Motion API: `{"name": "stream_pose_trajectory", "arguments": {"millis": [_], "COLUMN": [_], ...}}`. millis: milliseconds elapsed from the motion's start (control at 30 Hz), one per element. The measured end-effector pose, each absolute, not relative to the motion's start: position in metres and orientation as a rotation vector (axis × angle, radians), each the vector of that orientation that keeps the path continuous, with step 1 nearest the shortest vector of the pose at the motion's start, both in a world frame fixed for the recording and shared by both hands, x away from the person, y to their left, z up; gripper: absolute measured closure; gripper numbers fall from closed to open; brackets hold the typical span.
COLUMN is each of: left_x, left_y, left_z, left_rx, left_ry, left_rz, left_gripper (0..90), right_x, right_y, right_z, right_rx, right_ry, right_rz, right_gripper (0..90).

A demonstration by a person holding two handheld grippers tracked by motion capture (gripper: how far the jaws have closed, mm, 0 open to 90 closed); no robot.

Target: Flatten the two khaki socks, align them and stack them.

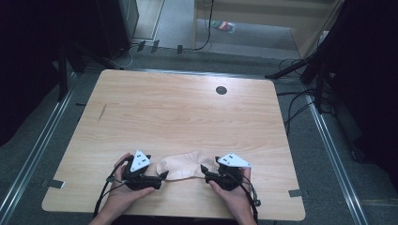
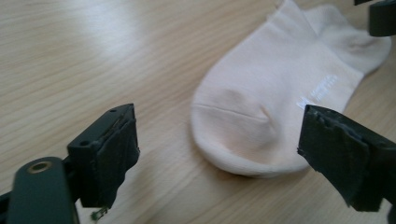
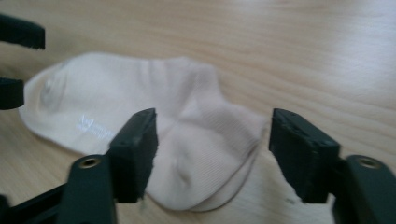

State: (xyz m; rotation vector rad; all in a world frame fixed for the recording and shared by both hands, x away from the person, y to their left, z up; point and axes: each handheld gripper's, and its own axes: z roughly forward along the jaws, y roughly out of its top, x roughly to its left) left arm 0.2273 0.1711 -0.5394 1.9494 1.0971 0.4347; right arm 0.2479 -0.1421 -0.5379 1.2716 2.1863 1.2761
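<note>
While a pale sock [image 1: 180, 167] lies flat on the table [image 1: 178, 112], the left gripper [image 1: 163, 175] flanks its toe, jaws spread; the right gripper [image 1: 203, 168] flanks its cuff, jaws likewise released.

A pale cream ankle sock [image 1: 180, 167] lies flat on the table.

The sock [image 2: 275, 98] is soft, matt knitted cloth, ribbed at the cuff. The desk [image 1: 178, 112] is smooth pale wood with a slight sheen. Tool pads [image 3: 135, 149] look matt, rough rubber.
</note>
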Motion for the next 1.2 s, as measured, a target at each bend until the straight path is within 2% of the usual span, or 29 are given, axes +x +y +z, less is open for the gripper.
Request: {"name": "stream_pose_trajectory", "arguments": {"millis": [100, 167, 300, 467, 1200], "left_x": [0.228, 0.227, 0.223, 0.221, 0.204], "left_y": [0.187, 0.197, 0.220, 0.247, 0.337], "left_z": [-0.535, -0.533, -0.532, -0.532, -0.545], "left_rx": [1.875, 1.842, 1.775, 1.701, 1.616], "left_ry": [1.125, 1.123, 1.134, 1.185, 1.403], "left_rz": [0.420, 0.418, 0.415, 0.445, 0.610], "left_gripper": [3.8, 2.8, 1.3, 1.3, 0.9], "right_x": [0.251, 0.252, 0.248, 0.245, 0.237], "right_y": [-0.154, -0.162, -0.178, -0.193, -0.279], "right_z": [-0.531, -0.528, -0.528, -0.528, -0.543], "right_rx": [1.321, 1.316, 1.307, 1.318, 1.461], "right_ry": [2.137, 2.144, 2.138, 2.095, 1.940], "right_rz": [1.303, 1.297, 1.277, 1.251, 1.135], "right_gripper": [11.2, 4.8, 0.0, 0.0, 0.0]}}
